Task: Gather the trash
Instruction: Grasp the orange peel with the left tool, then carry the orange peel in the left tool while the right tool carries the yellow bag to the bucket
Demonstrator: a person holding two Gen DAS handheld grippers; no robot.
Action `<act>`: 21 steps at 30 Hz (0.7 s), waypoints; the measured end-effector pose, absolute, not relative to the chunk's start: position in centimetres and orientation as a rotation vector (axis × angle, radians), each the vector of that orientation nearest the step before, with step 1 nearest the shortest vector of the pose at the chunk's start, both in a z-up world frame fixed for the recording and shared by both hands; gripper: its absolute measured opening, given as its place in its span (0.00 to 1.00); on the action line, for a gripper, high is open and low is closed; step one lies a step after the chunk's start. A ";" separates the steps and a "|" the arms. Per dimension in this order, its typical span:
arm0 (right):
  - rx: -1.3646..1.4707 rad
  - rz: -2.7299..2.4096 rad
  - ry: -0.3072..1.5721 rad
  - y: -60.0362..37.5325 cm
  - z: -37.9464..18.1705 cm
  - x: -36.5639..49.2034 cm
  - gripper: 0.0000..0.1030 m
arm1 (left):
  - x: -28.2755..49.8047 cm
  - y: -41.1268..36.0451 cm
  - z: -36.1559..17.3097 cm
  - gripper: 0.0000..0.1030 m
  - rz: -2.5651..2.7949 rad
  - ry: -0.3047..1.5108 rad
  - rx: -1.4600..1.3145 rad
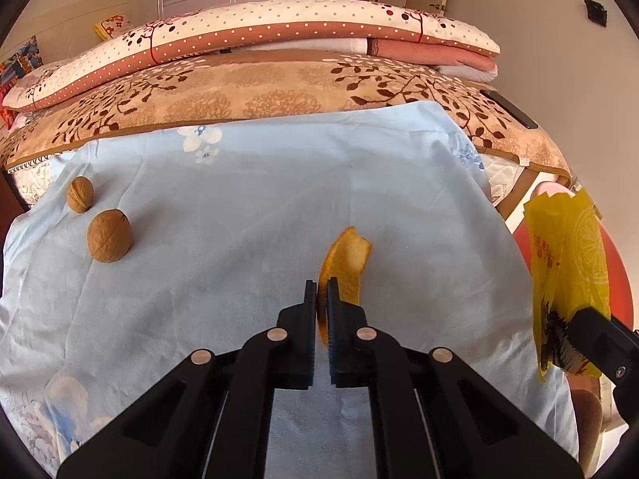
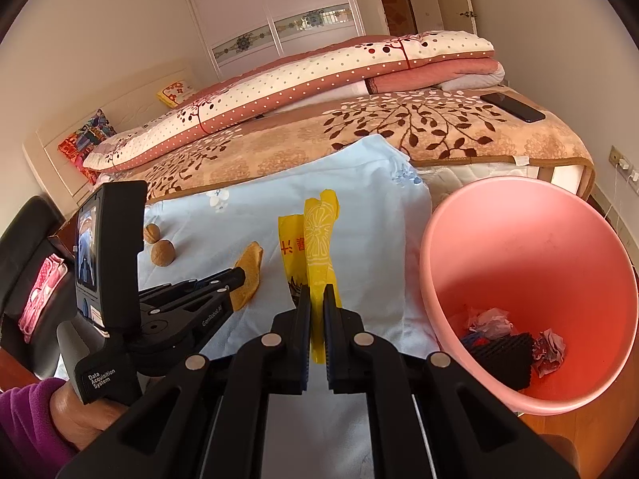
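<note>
Black jaws of the left gripper point(image 1: 322, 283) fill the near foreground of the left wrist view, clamped together on an orange peel point(image 1: 346, 265). Lower part of the peel is hidden btwn the pads; its upper part sticks out above the tips, over the light blue sheet point(image 1: 239, 199). In the right wrist view the right gripper point(image 2: 317, 289) is seen pinched tight on a yellow plastic wrapper point(image 2: 319, 235); wrapper's print is only partly legible, and its lower end is covered by the jaws. Two walnuts point(image 1: 109, 235) are left on the sheet, well apart from the peel, towards the left. Pink trash bin point(image 2: 531, 291) is seen just right of the wrapper, rim cut off at the frame edge, w/ crumpled paper and a dark item at the bottom, hard to make out. Left gripper's handle is held by a hand point(image 2: 86, 415) w/ a purple sleeve point(image 2: 28, 419), partly cropped; both grippers are angled downward over the bed.
</note>
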State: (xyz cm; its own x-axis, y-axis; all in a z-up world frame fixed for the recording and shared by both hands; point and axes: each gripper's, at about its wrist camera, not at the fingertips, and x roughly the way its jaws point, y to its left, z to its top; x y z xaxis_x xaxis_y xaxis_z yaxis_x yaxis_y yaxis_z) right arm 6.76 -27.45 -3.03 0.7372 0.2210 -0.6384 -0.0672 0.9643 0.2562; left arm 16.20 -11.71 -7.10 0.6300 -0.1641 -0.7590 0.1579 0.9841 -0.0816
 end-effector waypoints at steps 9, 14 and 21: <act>0.215 0.164 0.718 -26.9 -2.7 6.5 0.05 | 14.6 -10.2 -4.1 0.04 -0.276 0.780 -0.106; 0.198 0.158 0.690 -26.4 -1.9 6.0 0.05 | 13.6 -10.6 -2.4 0.04 -0.327 0.740 -0.131; 0.196 0.129 0.647 -27.0 -0.8 5.2 0.05 | 11.6 -12.9 0.1 0.04 -0.408 0.672 -0.093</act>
